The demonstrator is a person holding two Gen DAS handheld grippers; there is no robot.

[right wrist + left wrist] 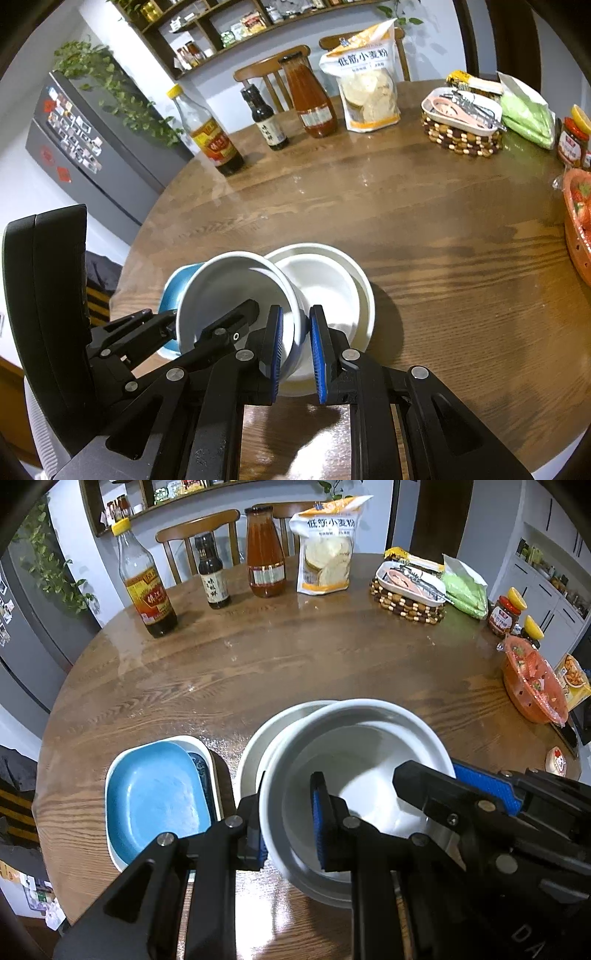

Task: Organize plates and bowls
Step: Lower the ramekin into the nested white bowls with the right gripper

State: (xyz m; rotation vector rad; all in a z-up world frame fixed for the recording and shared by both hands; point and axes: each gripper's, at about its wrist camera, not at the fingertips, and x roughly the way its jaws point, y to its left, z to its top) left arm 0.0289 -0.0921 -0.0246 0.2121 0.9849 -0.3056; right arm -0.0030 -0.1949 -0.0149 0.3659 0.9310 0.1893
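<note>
Two white bowls (354, 775) (266, 738) and two rectangular plates are counted, one blue (155, 797) nested in one white-rimmed (199, 744). Three bottles (146, 583) (212, 572) (265, 554), one flour bag (327, 546), one green bag (465, 587) and two yellow-lidded jars (504, 613) (532, 629) are seen on the desk (295, 657). One beaded mat (406, 603), one utensil tray (410, 581), one orange colander (533, 685) and two grippers (288, 830) (295, 350) are also counted.

1. Left wrist view: set low and close above the near edge of the round table (258, 657), facing across toward the far edge with its bottles (147, 587) and chairs.
2. Right wrist view: same near edge, a little to the right, angled slightly leftward across the table (424, 221).
3. Shared: white bowls (354, 760) (236, 291) close up, tabletop, far-edge bottles (210, 133), flour bag (327, 546) (367, 74).
</note>
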